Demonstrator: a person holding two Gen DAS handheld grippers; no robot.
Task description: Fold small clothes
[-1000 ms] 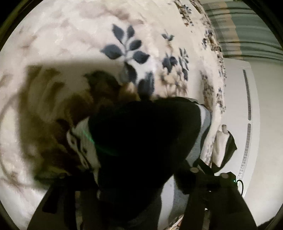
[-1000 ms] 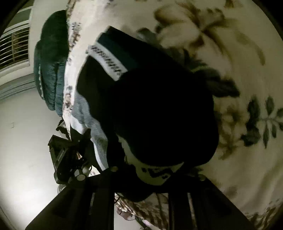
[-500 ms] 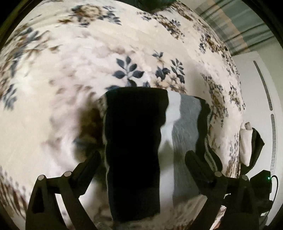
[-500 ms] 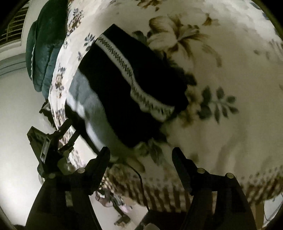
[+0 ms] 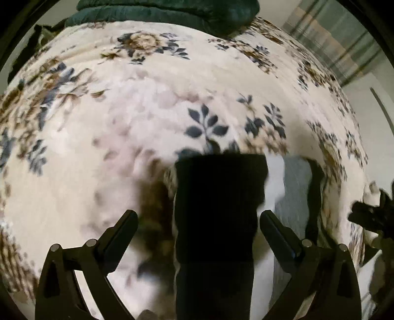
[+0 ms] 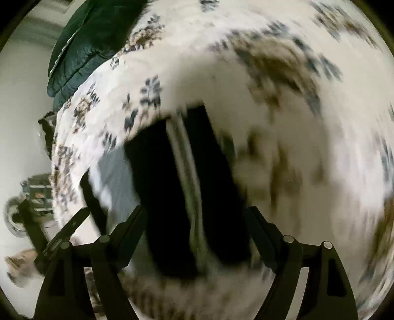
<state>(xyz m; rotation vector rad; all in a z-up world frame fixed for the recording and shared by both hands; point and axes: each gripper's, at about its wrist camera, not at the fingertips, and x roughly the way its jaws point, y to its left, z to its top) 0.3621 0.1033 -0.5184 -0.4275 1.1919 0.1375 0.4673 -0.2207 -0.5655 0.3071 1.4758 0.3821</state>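
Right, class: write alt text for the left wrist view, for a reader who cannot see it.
A folded dark garment with a white and grey stripe lies on a cream floral blanket, framed by the wide-open left gripper, which holds nothing. A dark green cushion sits at the blanket's far edge.

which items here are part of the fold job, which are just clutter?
Job:
- dark folded garment, lying on the blanket
- left gripper, open
- right gripper, open

Lying about:
- floral blanket, the work surface
- green quilted bedding at the bed's far edge
- striped curtain
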